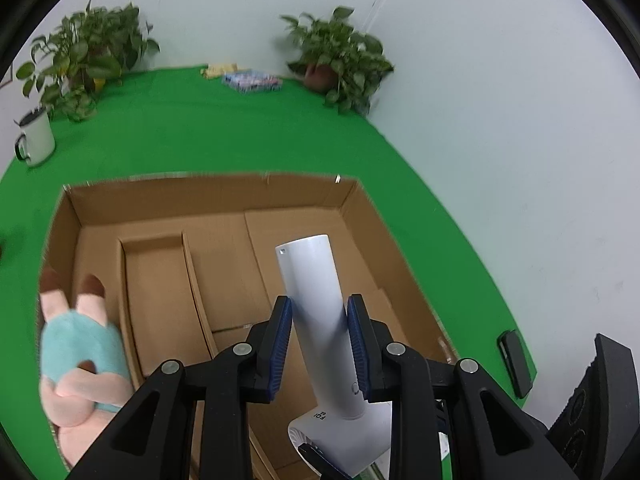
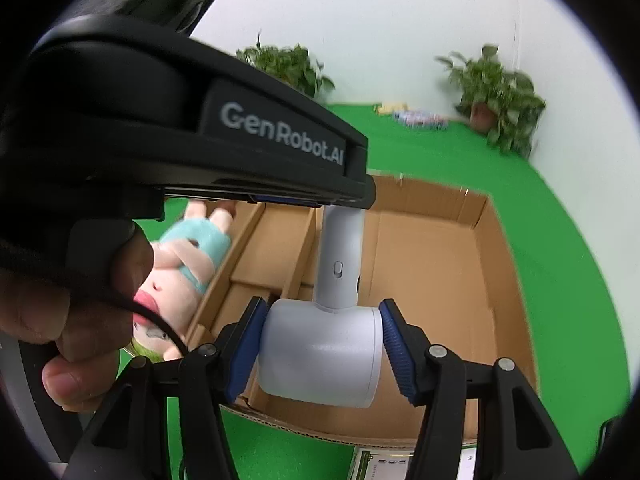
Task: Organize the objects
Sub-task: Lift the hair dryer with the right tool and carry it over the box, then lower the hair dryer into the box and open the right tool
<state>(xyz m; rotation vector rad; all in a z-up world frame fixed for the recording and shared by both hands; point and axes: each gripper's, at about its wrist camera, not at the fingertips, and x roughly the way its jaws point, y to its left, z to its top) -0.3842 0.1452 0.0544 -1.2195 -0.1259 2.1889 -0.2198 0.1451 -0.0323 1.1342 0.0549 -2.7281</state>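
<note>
The left gripper (image 1: 319, 346) pinches the white handle between both pads; the right gripper (image 2: 322, 354) seems only half closed, one pad apart.

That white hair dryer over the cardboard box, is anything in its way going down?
Nothing visible. The hair dryer hangs over the cardboard box's wide right compartment, whose floor shows bare. The plush doll lies in the far-left section, beyond the dividers.
</note>
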